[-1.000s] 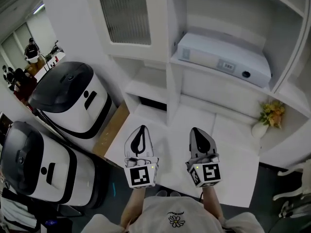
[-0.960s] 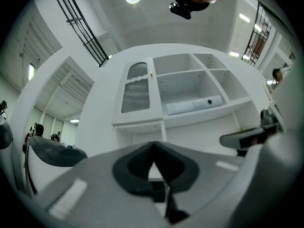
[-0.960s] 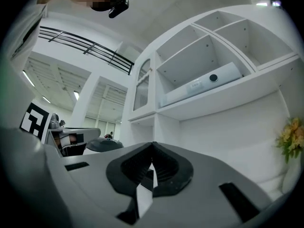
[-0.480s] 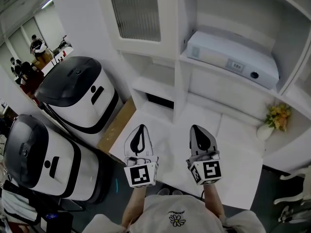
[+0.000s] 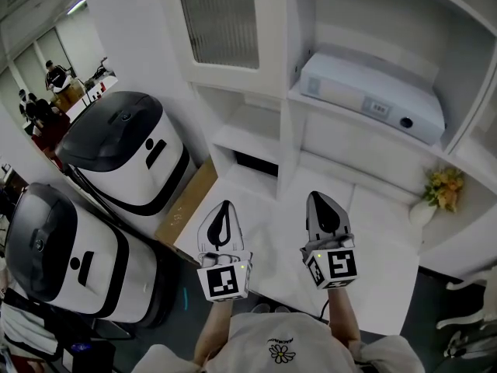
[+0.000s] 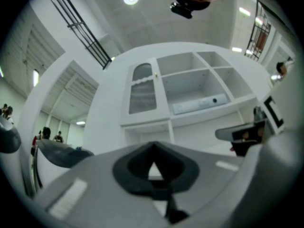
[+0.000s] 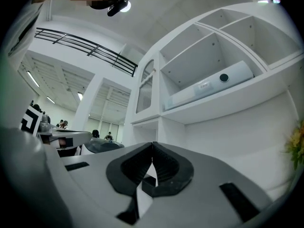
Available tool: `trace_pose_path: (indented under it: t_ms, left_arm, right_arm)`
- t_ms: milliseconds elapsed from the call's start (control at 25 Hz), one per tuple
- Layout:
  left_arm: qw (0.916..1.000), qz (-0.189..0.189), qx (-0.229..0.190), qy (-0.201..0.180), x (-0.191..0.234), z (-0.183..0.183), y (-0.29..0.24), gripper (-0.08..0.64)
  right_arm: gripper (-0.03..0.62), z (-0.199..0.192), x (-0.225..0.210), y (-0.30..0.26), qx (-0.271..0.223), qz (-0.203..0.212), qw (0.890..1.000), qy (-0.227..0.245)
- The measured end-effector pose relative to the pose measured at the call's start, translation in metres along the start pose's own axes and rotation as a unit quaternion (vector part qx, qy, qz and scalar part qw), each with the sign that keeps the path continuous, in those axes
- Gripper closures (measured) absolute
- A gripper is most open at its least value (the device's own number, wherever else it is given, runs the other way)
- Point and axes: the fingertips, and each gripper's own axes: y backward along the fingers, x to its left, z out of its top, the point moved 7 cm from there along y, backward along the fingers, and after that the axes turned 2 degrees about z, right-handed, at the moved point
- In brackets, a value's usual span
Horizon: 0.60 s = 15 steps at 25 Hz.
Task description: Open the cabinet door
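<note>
Upright and shut, the white cabinet door with a ribbed glass panel [image 5: 225, 22] fills the top-left bay of the white open shelf unit [image 5: 284, 130], its long axis vertical. Almost straight below that door and well apart from it, the grey left gripper [image 5: 224, 208] is nearer than the grey right gripper [image 5: 321, 202]. Both are closed and empty.

L gripper [image 5: 225, 207], R gripper [image 5: 320, 199]: shut, empty.
</note>
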Motion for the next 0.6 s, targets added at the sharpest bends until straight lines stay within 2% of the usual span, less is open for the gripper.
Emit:
trace_pose_path:
  t_ms: [80,120,160,320,600]
  left_arm:
    - [1.0000,0.003,-0.004,0.003,0.003,0.002,-0.001,0.554]
    - [1.0000,0.004,-0.004,0.003,0.004,0.003,-0.002,0.554]
    - [1.0000,0.005,-0.003,0.002,0.005,0.002,-0.002,0.554]
    - [1.0000,0.006,0.002,0.000,0.005,0.001,0.001,0.554]
    - [0.9998,0.018,0.009,0.004,0.012,-0.004,0.005,0.554]
  right_arm:
    - [0.595,0.010,0.000,-0.008,-0.009,0.015,1.000,0.004]
    - [0.529,0.017,0.000,-0.014,-0.015,0.026,1.000,0.005]
    - [0.513,0.024,0.000,-0.020,-0.024,0.037,0.999,0.008]
    - [0.508,0.066,-0.005,-0.045,-0.074,0.052,0.995,0.052]
    - [0.458,0.146,-0.011,-0.105,-0.133,0.073,0.985,0.088]
